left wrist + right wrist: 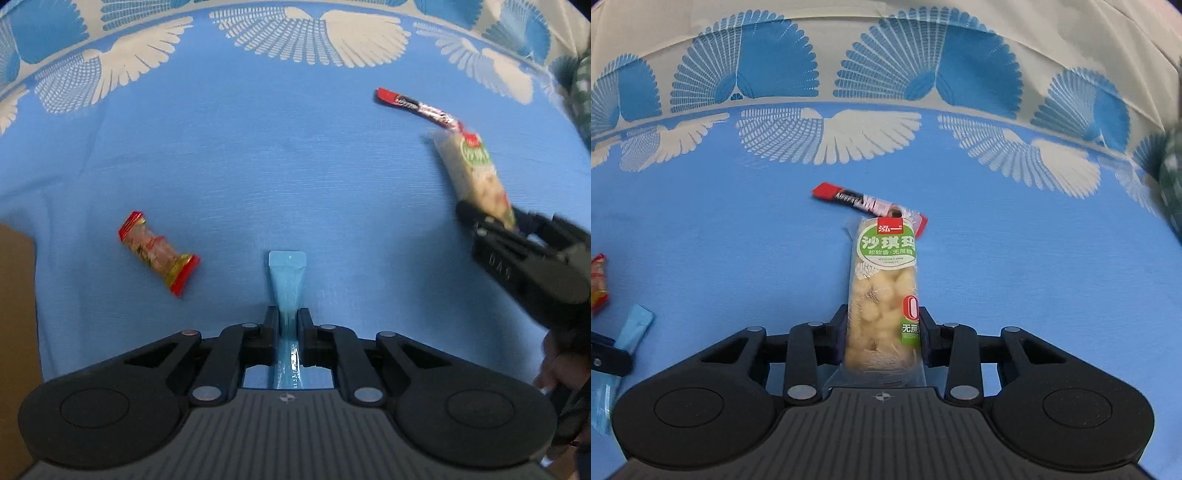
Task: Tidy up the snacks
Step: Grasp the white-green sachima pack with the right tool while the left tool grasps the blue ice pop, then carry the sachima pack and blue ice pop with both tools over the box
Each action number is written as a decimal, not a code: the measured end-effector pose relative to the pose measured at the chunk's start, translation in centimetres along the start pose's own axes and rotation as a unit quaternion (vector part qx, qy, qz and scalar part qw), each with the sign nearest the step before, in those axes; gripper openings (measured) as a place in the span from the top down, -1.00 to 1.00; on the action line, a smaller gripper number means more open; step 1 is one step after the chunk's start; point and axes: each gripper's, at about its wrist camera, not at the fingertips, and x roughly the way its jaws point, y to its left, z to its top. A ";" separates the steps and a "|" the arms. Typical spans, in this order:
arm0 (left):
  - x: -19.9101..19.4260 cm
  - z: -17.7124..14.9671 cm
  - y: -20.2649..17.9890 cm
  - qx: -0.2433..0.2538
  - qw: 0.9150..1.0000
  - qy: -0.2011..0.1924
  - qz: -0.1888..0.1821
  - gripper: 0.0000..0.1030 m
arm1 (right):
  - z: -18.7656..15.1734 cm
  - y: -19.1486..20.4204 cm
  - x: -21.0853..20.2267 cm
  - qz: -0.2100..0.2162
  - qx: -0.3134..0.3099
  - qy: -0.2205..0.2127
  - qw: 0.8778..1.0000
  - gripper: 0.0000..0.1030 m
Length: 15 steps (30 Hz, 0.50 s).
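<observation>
My left gripper (287, 316) is shut on a thin light-blue sachet (287, 275) that sticks out forward over the blue cloth. My right gripper (882, 323) is shut on a clear sachima snack bar with a green label (884, 280); it also shows in the left wrist view (476, 173) at the right. A red and black stick packet (864, 202) lies just beyond the bar's tip, seen too in the left wrist view (413, 105). A red and gold wrapped snack (159, 253) lies left of my left gripper, and at the left edge of the right wrist view (598, 284).
The blue tablecloth (258, 166) has a white and blue fan-pattern border along the far edge (886, 74). A brown cardboard surface (16, 314) stands at the left. A dark green patterned object (1172, 177) sits at the far right.
</observation>
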 end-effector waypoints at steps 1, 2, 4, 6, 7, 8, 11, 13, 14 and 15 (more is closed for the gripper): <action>-0.7 -0.3 0.3 0.002 1.000 -0.005 -0.005 0.81 | -0.3 0.1 -0.8 -0.002 0.009 -0.004 1.000 0.26; -1.5 -0.7 0.7 0.002 1.000 -0.009 -0.011 0.81 | -0.6 0.3 -1.7 -0.006 0.017 -0.007 1.000 0.26; -3.8 -1.7 1.6 0.004 0.999 -0.023 -0.025 0.81 | -1.1 0.5 -4.1 -0.011 0.046 -0.014 0.999 0.26; -6.7 -3.1 2.7 0.012 0.999 -0.044 -0.027 0.81 | -1.8 0.9 -7.0 -0.011 0.072 -0.027 0.997 0.26; -7.8 -3.8 3.2 0.015 0.998 -0.052 -0.029 0.81 | -2.2 1.2 -8.6 -0.010 0.082 -0.032 0.996 0.26; -9.3 -4.6 3.9 0.017 0.998 -0.060 -0.031 0.81 | -2.6 1.8 -10.3 -0.007 0.088 -0.036 0.995 0.26; -14.1 -7.4 5.6 0.021 0.996 -0.083 -0.024 0.81 | -4.0 4.0 -15.5 0.002 0.094 -0.056 0.994 0.26; -16.8 -9.4 6.9 0.022 0.995 -0.097 -0.006 0.81 | -5.1 5.8 -19.5 0.017 0.105 -0.067 0.992 0.26; -18.1 -10.4 7.7 0.021 0.995 -0.102 0.001 0.81 | -5.6 6.7 -21.2 0.026 0.112 -0.070 0.991 0.26; -19.4 -11.5 8.5 0.018 0.994 -0.108 0.008 0.81 | -6.2 7.9 -23.1 0.036 0.118 -0.073 0.990 0.26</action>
